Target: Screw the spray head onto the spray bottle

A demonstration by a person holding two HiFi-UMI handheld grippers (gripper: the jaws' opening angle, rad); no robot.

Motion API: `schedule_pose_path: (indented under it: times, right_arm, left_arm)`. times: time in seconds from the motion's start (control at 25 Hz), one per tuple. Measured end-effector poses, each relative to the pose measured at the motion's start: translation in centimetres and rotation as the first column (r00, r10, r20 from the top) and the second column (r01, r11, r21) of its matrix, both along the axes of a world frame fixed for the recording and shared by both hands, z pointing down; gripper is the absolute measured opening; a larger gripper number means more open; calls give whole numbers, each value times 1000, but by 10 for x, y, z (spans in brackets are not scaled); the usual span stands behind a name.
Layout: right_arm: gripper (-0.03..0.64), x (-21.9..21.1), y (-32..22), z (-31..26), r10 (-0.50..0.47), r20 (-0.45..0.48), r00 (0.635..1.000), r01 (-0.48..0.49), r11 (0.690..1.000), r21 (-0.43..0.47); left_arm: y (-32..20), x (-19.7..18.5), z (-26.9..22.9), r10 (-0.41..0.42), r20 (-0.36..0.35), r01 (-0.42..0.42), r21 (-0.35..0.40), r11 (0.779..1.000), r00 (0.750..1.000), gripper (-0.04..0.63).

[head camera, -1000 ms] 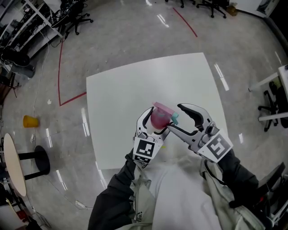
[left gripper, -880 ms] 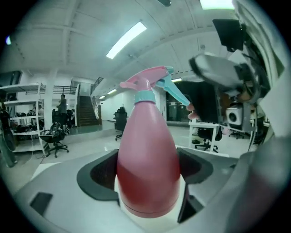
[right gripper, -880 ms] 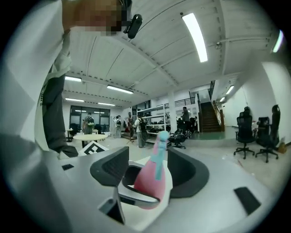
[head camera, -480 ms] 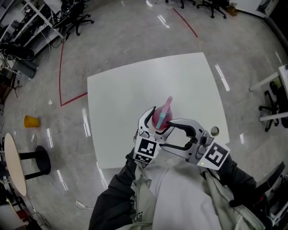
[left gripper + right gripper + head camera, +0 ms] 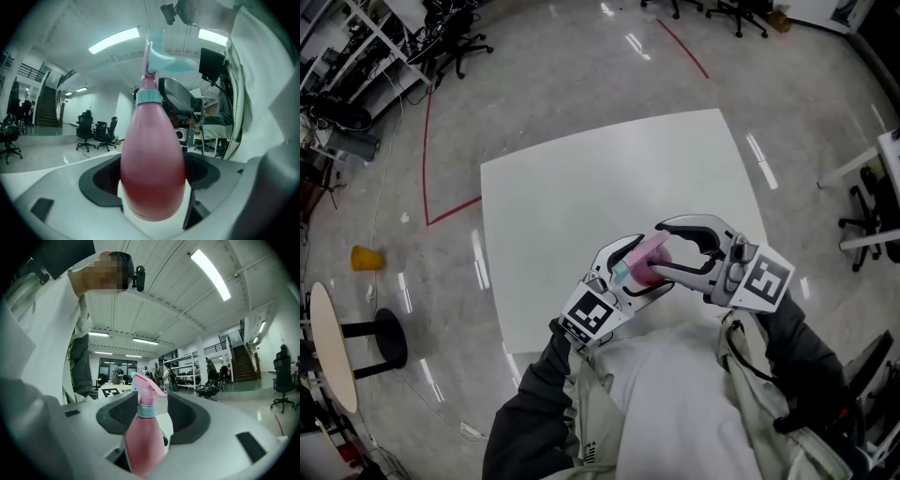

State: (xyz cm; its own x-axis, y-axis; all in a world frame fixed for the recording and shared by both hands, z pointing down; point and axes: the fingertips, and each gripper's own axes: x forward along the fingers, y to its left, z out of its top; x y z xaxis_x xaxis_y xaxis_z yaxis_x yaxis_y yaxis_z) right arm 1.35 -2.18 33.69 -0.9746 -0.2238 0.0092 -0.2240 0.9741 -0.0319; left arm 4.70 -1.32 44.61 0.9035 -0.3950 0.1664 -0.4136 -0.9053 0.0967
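A pink spray bottle (image 5: 651, 254) with its pink spray head and teal trigger (image 5: 623, 272) on top is held in the air over the near edge of the white table (image 5: 581, 178). My left gripper (image 5: 639, 267) is shut on the bottle's lower body (image 5: 152, 164); the spray head (image 5: 157, 56) points away from it. My right gripper (image 5: 656, 251) comes in from the right, jaws closing, with the bottle (image 5: 143, 441) between them. A gap shows beside the neck and spray head (image 5: 143, 385).
A yellow cup (image 5: 363, 254) lies on the grey floor at the left, near a small round table (image 5: 328, 342). Red tape lines (image 5: 427, 150) cross the floor. Office chairs (image 5: 455, 37) stand at the back, and another desk edge (image 5: 886, 150) is at the right.
The bottle has tipped over to the left and its teal trigger now faces my left gripper. My right gripper has swung up and around the bottle, and its jaws have narrowed.
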Motion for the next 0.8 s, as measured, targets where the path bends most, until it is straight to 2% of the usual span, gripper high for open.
schedule_pose_path:
  times: [0.04, 0.2, 0.28, 0.4, 0.48, 0.52, 0.6, 0.64, 0.72, 0.8]
  right_arm:
    - [187, -2, 0, -1, 10, 13, 1000, -10, 1000, -2]
    - [156, -12, -2, 0, 28, 25, 999, -28, 1000, -14]
    - [73, -9, -10, 3, 117, -3, 993, -117, 993, 4]
    - [52, -4, -18, 9, 317, -67, 946, -315, 948, 35]
    - [51, -6, -16, 11, 391, -86, 916, -390, 920, 38]
    - [51, -8, -13, 11, 396, -79, 915, -394, 918, 38]
    - [53, -9, -3, 16, 348, -67, 935, -343, 937, 68]
    - [81, -8, 1, 21, 307, -80, 948, -300, 950, 91]
    - [193, -9, 4, 30, 214, -118, 970, -206, 976, 74]
    - [196, -14, 4, 25, 129, -90, 988, -126, 992, 31]
  left_arm:
    - [0, -2, 0, -8, -6, 8, -7, 1000, 1000, 407]
    - [-5, -10, 5, -38, 4, 38, -33, 999, 999, 407]
    - [-18, -15, 11, -118, 30, 120, -42, 992, 993, 407]
    - [-33, -23, 20, -242, 102, 247, -35, 968, 965, 407]
    - [-37, -27, 24, -280, 149, 287, -31, 957, 948, 407]
    - [-37, -27, 25, -282, 159, 291, -31, 956, 946, 407]
    - [-32, -23, 21, -241, 138, 248, -34, 968, 961, 407]
    - [-26, -19, 17, -199, 117, 205, -34, 978, 973, 407]
    - [-16, -13, 14, -120, 113, 123, -18, 992, 986, 407]
    - [-11, -9, 15, -84, 149, 83, 10, 996, 985, 407]
